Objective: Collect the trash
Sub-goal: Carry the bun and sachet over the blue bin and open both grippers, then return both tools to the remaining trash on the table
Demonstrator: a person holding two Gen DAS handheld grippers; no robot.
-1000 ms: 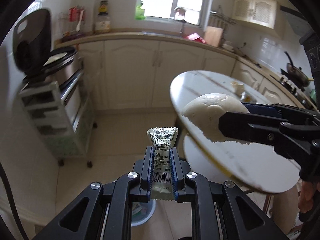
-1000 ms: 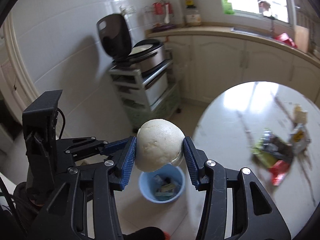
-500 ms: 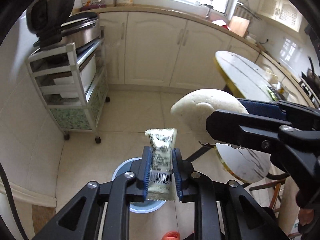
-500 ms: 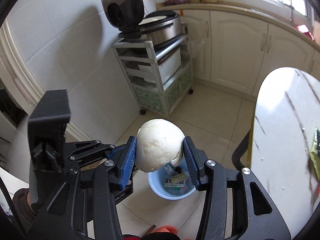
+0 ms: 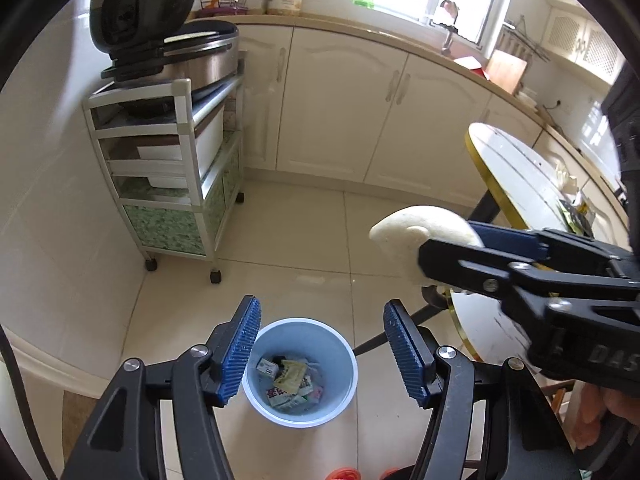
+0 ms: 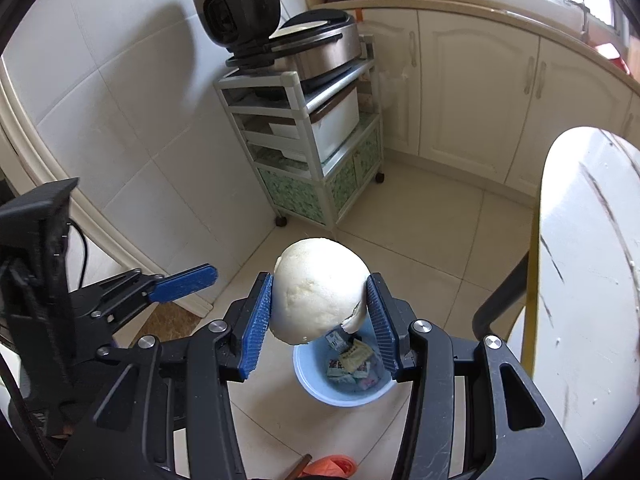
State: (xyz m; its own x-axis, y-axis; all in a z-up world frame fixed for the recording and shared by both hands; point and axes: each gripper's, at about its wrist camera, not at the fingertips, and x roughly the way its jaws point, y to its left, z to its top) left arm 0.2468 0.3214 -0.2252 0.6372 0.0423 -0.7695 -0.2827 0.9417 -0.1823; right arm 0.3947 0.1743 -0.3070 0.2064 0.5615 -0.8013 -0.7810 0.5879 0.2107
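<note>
- The left gripper [image 5: 322, 350] hangs above the floor with its 2 blue-padded jaws spread wide apart and nothing between them.
- Directly below that gap stands a light blue trash bin [image 5: 344, 360] on the cream floor tiles [image 5: 288, 232].
- Inside the bin lie several crumpled snack wrappers [image 5: 292, 380], among them a yellowish packet and small printed pieces in red and green.
- The right gripper [image 6: 320, 320] is clenched on a white steamed bun [image 6: 316, 284], which is pinched at its 2 sides by the blue pads and stands up above them.
- A torn flap of the bun's skin hangs at its lower right edge, beside the right-hand pad.
- In the right wrist view the bun sits over the near rim of the same bin [image 6: 308, 380], with wrappers [image 6: 352, 364] visible past it.
- In the left wrist view the bun [image 5: 404, 232] and the right gripper's black fingers [image 5: 480, 264] enter from the right, higher than the bin and to its right.
- The left gripper's blue pad [image 6: 184, 282] shows at the left of the right wrist view, apart from the bun.
- A white round table [image 6: 592, 280] with a gold edge stands at the right, and a few wrappers [image 5: 576, 212] lie on its far part.
- A wheeled shelf cart [image 5: 168, 184] stands against the tiled wall, carrying a rice cooker [image 5: 168, 40] with its lid raised.
- Cream cabinets [image 5: 340, 108] run along the back under a counter and window.
</note>
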